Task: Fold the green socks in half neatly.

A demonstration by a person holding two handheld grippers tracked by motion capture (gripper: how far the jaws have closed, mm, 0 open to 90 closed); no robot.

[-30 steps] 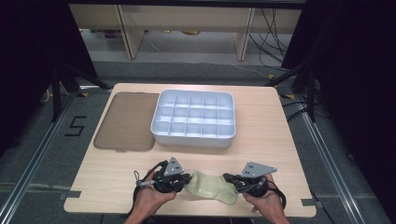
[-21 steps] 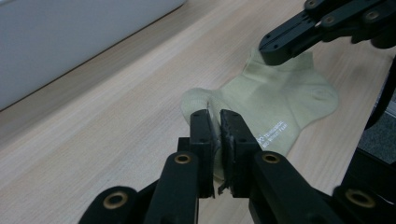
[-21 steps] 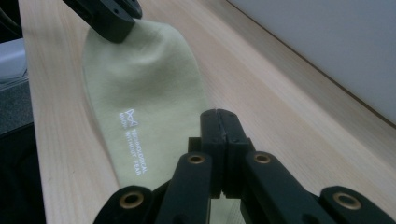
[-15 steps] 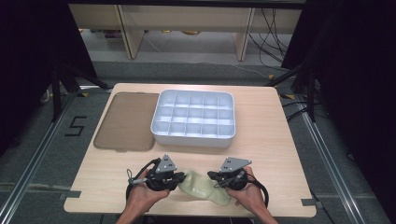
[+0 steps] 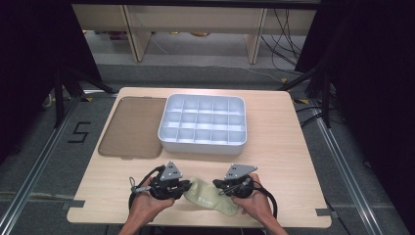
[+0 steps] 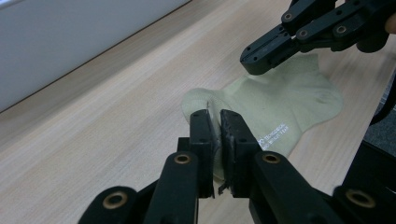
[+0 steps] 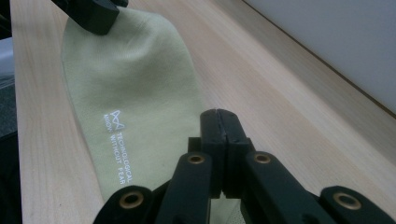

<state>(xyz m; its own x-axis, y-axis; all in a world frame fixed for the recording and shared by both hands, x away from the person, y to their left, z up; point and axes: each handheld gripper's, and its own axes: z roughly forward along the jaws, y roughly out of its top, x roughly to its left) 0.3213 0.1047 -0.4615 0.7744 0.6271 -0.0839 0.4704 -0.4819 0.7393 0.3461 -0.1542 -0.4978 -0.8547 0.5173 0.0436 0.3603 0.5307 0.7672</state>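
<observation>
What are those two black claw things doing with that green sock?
A person holds a gripper in each hand at the near edge of the wooden table. The left gripper has its jaws shut on one end of the pale green sock, and the right gripper is shut at the other end. The sock lies flat between them. Behind it sit a white divided tray and a brown lid.
</observation>
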